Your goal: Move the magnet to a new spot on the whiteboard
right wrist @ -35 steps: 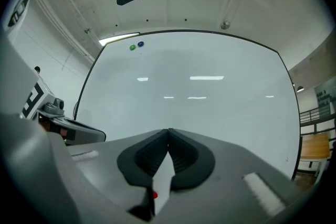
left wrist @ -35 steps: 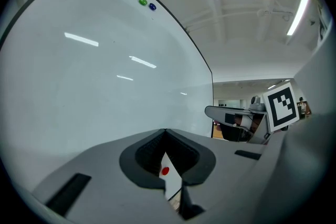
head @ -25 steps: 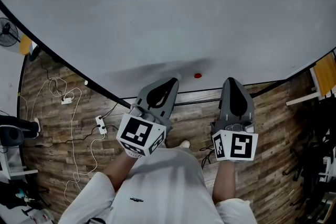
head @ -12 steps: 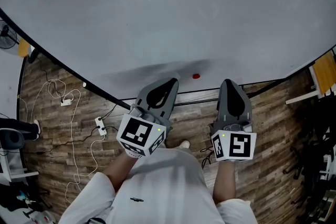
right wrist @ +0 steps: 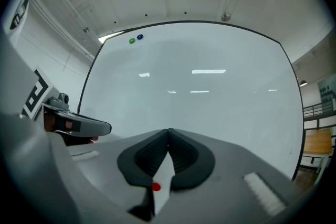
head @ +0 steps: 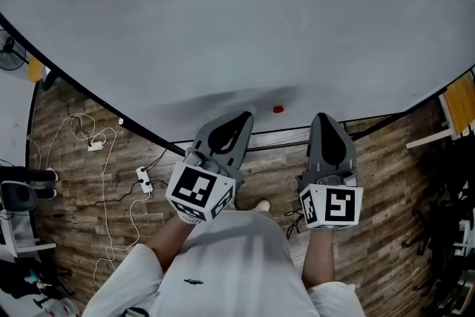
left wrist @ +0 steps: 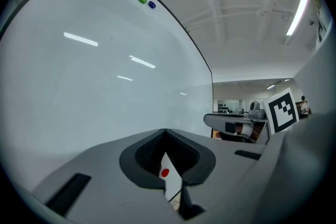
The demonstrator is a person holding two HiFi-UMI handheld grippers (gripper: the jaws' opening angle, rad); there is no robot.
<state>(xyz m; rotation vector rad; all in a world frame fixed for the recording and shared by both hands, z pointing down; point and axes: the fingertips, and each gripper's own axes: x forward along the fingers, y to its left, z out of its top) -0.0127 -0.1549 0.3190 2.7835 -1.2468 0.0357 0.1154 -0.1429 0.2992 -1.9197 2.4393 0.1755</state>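
A small red magnet sticks near the lower edge of the big whiteboard. My left gripper points at the board just left of and below the magnet, jaws shut and empty. My right gripper is right of the magnet, also shut with nothing held. In the left gripper view the red magnet shows through the slit under the closed tips. The right gripper view shows the same magnet below its closed tips. Neither gripper touches it.
A green magnet and a blue magnet sit at the board's top left corner. Below the board's dark bottom rail lies wooden floor with cables and a power strip. A yellow-topped piece of furniture stands at the right.
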